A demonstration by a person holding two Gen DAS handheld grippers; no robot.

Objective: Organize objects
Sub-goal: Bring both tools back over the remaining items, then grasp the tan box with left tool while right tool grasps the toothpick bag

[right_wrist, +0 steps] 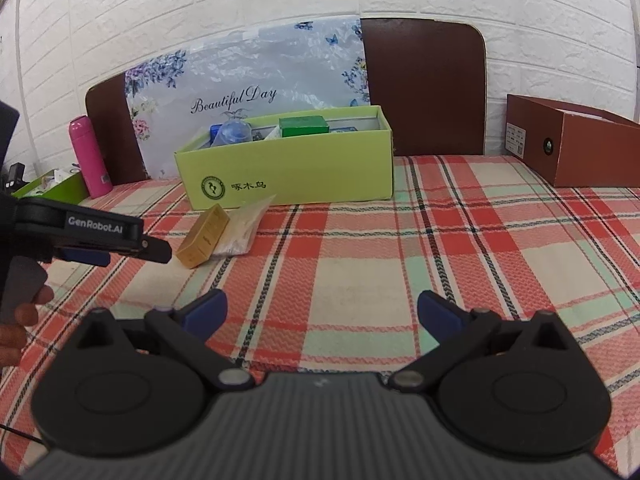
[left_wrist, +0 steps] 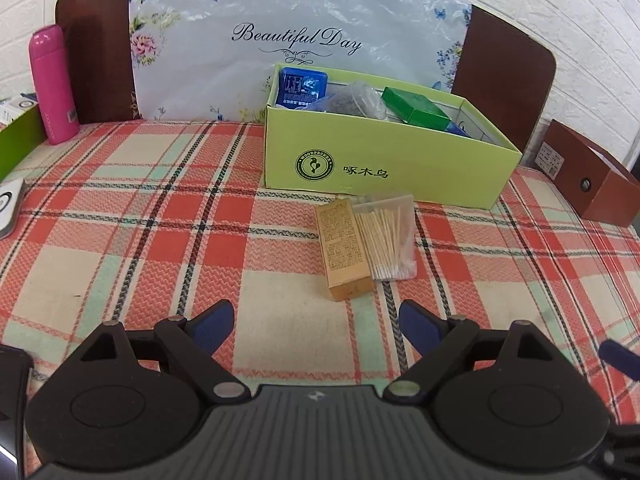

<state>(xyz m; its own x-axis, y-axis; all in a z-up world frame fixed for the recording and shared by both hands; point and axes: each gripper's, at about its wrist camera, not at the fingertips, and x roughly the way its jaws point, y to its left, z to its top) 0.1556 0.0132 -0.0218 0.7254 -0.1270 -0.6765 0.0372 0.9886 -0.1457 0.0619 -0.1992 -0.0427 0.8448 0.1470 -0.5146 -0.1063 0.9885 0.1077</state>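
A small tan carton (left_wrist: 343, 249) lies on the plaid cloth beside a clear bag of cotton swabs (left_wrist: 388, 238), both just in front of the lime-green box (left_wrist: 384, 168). The box holds a blue tin (left_wrist: 303, 85), a green pack (left_wrist: 414, 107) and clear wrapping. My left gripper (left_wrist: 316, 320) hovers open a little short of the carton, nothing between its blue pads. In the right wrist view the same carton (right_wrist: 203, 236), swab bag (right_wrist: 244, 226) and green box (right_wrist: 288, 168) sit at left, with the left gripper (right_wrist: 132, 246) seen side-on near them. My right gripper (right_wrist: 322, 312) stands open over bare cloth.
A pink flask (left_wrist: 53, 85) stands at back left beside another green box (left_wrist: 18, 140). A brown cardboard box (right_wrist: 576, 144) sits at the right edge. A floral bag (left_wrist: 296, 36) leans on brown chair backs against the white brick wall. A hand (right_wrist: 20, 320) shows at left.
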